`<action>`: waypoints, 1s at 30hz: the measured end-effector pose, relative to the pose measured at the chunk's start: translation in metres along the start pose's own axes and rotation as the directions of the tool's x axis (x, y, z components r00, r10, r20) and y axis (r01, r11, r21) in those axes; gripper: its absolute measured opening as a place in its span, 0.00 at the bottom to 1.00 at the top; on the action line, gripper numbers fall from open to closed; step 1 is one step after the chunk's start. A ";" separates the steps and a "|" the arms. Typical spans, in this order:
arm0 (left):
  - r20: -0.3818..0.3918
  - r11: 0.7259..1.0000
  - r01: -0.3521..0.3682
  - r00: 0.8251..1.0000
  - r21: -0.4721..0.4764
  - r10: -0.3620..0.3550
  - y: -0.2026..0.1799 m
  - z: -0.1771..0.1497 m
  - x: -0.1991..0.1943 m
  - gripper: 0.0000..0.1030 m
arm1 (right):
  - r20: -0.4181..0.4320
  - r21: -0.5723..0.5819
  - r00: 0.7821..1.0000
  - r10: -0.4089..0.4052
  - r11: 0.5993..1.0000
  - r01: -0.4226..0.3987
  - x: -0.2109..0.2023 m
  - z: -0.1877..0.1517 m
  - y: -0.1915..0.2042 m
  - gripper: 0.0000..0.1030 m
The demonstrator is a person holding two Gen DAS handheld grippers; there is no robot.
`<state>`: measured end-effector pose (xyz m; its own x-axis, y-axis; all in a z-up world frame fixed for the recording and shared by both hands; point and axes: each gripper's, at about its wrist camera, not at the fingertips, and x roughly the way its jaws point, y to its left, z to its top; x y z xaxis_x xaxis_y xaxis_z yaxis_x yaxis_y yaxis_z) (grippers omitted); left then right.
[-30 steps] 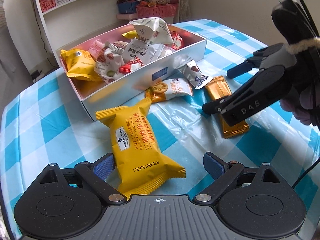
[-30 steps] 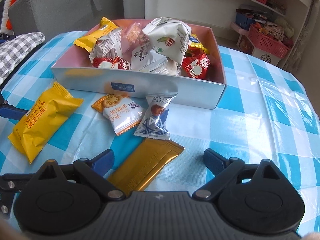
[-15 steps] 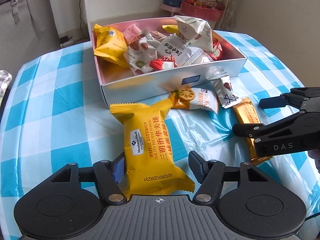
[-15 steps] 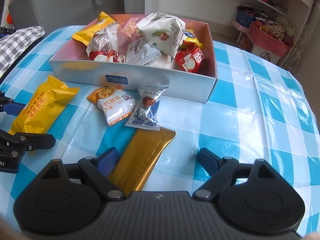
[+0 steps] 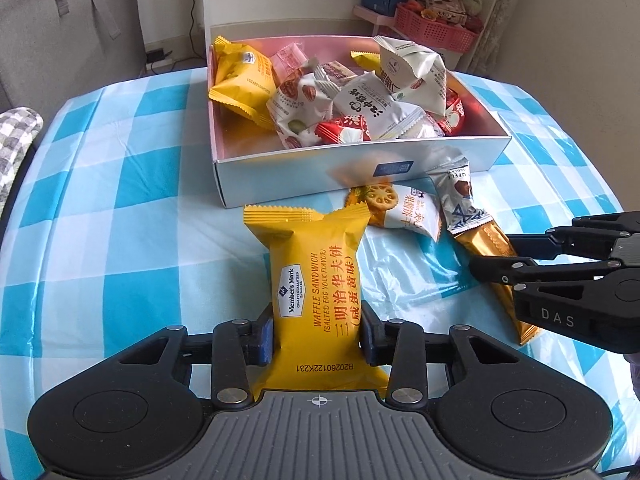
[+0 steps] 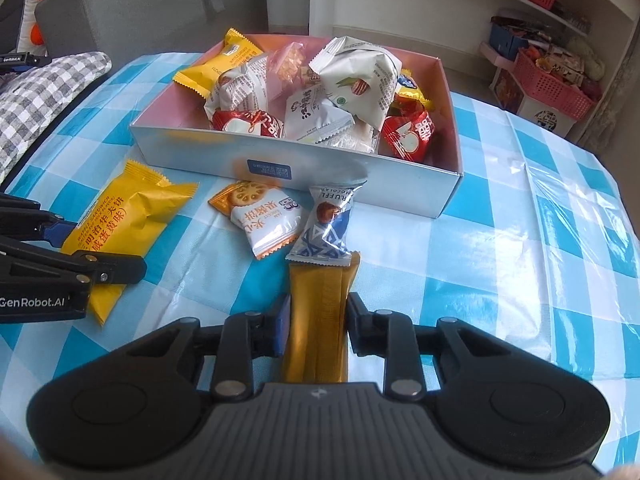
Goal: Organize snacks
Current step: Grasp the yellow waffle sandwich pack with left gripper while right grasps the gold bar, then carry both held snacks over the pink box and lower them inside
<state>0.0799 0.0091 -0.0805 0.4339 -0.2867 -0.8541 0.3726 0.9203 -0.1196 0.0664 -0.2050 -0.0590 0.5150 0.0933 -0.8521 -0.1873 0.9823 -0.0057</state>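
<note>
My left gripper point(image 5: 316, 334) is shut on a yellow waffle sandwich packet point(image 5: 312, 276) that lies on the checked tablecloth. My right gripper point(image 6: 316, 320) is shut on a long gold bar packet point(image 6: 318, 312), also on the table. Both packets lie in front of a white box with a pink inside point(image 5: 280, 176), which holds several snack packets. Between the two packets lie a white and orange biscuit packet point(image 6: 260, 220) and a blue and white truffle packet point(image 6: 326, 228). The right gripper shows in the left wrist view point(image 5: 492, 254), and the left gripper shows in the right wrist view point(image 6: 100, 252).
The round table carries a blue and white checked cloth point(image 6: 540, 240). A grey sofa point(image 6: 120, 12) stands behind on the left. White shelves with a pink basket point(image 6: 552, 88) stand at the back right.
Both grippers have closed from open onto their packets: the left on the yellow packet, the right on the gold bar. Both views have swung to face the box more squarely.
</note>
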 end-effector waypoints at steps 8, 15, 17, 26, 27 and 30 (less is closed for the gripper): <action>0.030 1.000 0.018 0.999 -0.005 -0.018 -0.004 0.001 -0.018 0.36 | -0.024 0.098 0.999 0.034 0.995 -0.031 -0.006 0.003 -0.012 0.25; 0.077 0.999 0.034 0.997 -0.032 -0.031 -0.003 0.006 -0.035 0.35 | 0.010 0.141 0.998 0.062 0.988 -0.063 -0.020 0.008 -0.015 0.25; 0.094 0.999 0.039 0.995 -0.038 -0.035 -0.002 0.008 -0.039 0.35 | 0.020 0.158 0.997 0.069 0.985 -0.072 -0.023 0.009 -0.016 0.25; 0.151 0.995 0.030 0.988 -0.095 -0.016 0.007 0.018 -0.048 0.35 | 0.079 0.239 0.991 0.105 0.963 -0.121 -0.035 0.019 -0.029 0.25; 0.157 0.994 0.030 0.987 -0.102 -0.014 0.008 0.019 -0.048 0.35 | 0.085 0.250 0.990 0.108 0.960 -0.127 -0.036 0.020 -0.030 0.25; 0.177 0.993 0.018 0.984 -0.119 0.003 0.011 0.025 -0.051 0.35 | 0.111 0.277 0.987 0.116 0.950 -0.143 -0.041 0.025 -0.035 0.25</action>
<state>0.0823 0.0277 -0.0262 0.5732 -0.3265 -0.7515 0.2805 0.9400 -0.1944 0.0730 -0.2386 -0.0108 0.5792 0.2242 -0.7838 -0.0203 0.9651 0.2610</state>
